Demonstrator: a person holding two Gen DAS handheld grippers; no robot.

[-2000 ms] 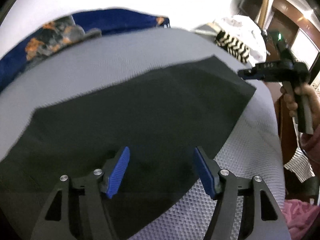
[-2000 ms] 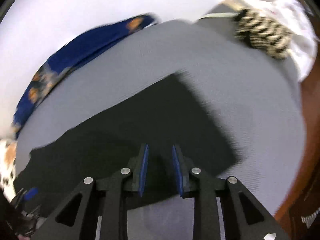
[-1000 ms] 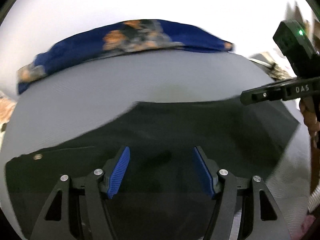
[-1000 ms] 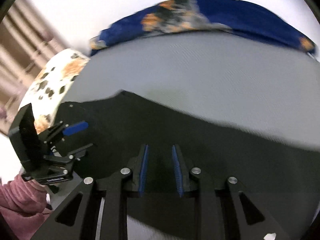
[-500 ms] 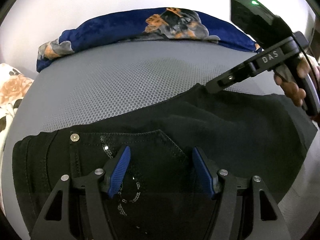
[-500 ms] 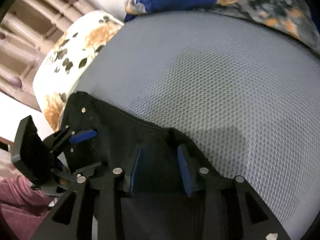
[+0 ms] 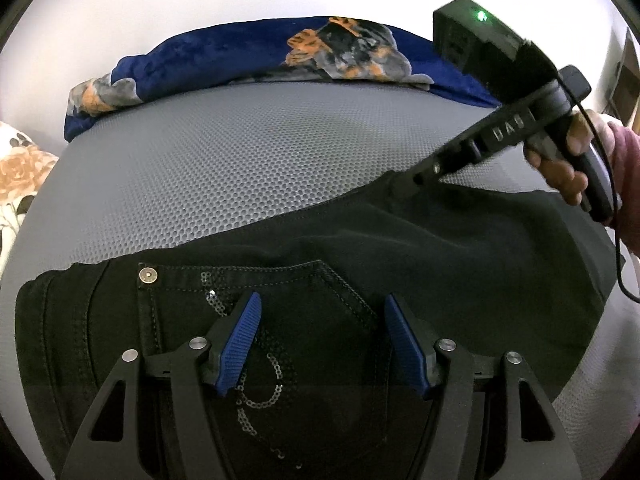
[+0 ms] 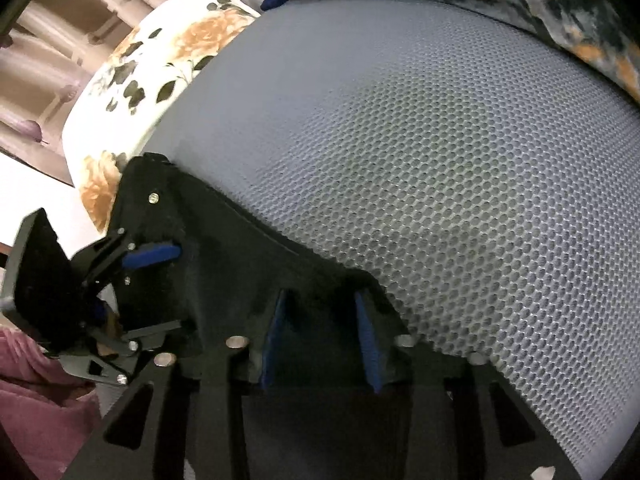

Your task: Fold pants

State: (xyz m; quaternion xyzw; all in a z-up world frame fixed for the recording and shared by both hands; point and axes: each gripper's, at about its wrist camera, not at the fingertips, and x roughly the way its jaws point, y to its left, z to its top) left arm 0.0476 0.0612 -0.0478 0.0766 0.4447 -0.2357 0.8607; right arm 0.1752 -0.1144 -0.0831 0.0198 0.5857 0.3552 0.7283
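Black pants [image 7: 420, 264] lie across a grey mesh bed surface [image 7: 248, 168], with a sequinned back pocket and a metal rivet [image 7: 148, 276] near the waistband. My left gripper [image 7: 322, 338] is open, low over the pocket. My right gripper [image 8: 320, 336] is open, its blue pads on either side of a raised bit of the pants' far edge [image 8: 224, 240]. In the left wrist view the right gripper [image 7: 416, 178] touches that edge. In the right wrist view the left gripper [image 8: 132, 292] is over the waist end.
A blue blanket with orange and grey print [image 7: 256, 56] lies along the far side of the bed. A floral pillow [image 8: 132, 76] sits at the waist end. A hand in a pink sleeve [image 7: 568, 164] holds the right gripper.
Both grippers swung from the leg end to the waist end of the pants and dropped closer. My right gripper opened wider and came down on the far edge.
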